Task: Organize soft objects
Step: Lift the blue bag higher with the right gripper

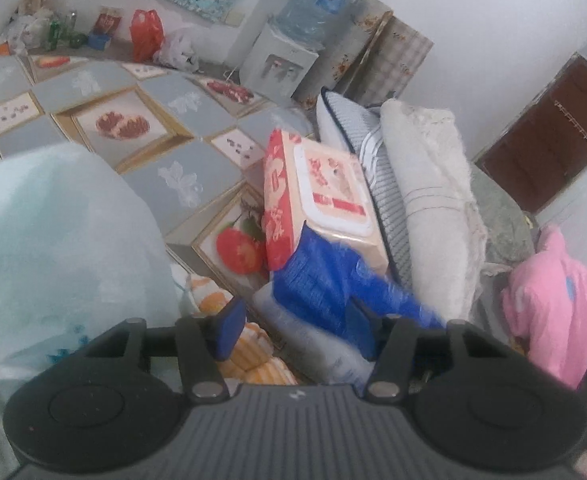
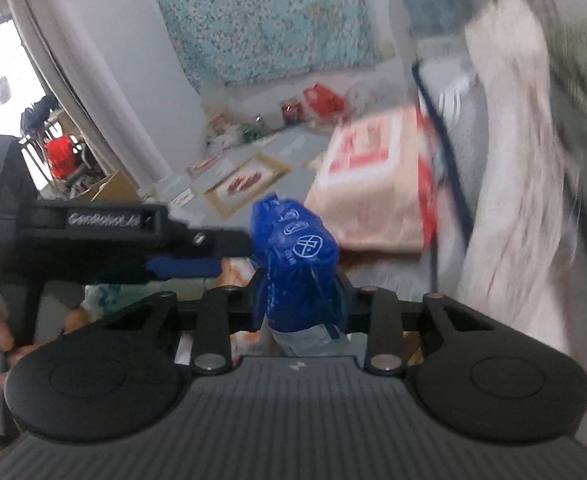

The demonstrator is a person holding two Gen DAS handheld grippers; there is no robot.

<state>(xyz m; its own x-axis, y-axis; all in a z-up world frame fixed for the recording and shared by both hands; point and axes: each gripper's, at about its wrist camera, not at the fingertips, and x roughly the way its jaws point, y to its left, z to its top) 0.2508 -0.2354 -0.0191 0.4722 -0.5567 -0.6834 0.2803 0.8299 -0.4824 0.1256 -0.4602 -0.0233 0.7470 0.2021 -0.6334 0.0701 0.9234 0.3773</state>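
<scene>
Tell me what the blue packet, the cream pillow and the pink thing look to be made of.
Blue packet: thin glossy plastic film, crinkled with shiny highlights and printed symbols. Cream pillow: woven fabric, matte, with a frayed fuzzy edge. Pink thing: probably soft fleece or plush; matte and rumpled, too blurred to be sure.

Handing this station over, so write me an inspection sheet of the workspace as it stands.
Surface: grey patterned cloth with fruit pictures, mostly covered with things.
Job's things: blue plastic pack held between the right gripper's fingers; wet-wipes pack leaning on the striped pillow and cream pillow; pink soft toy at the right; pale green blanket at the left.
Clutter: red bag and bottles by the wall.
Grippers: left gripper open, beside the blue pack; right gripper shut on the pack.
Cables: nothing seen.
Surroundings: water dispenser, floral curtain, brown door.
</scene>
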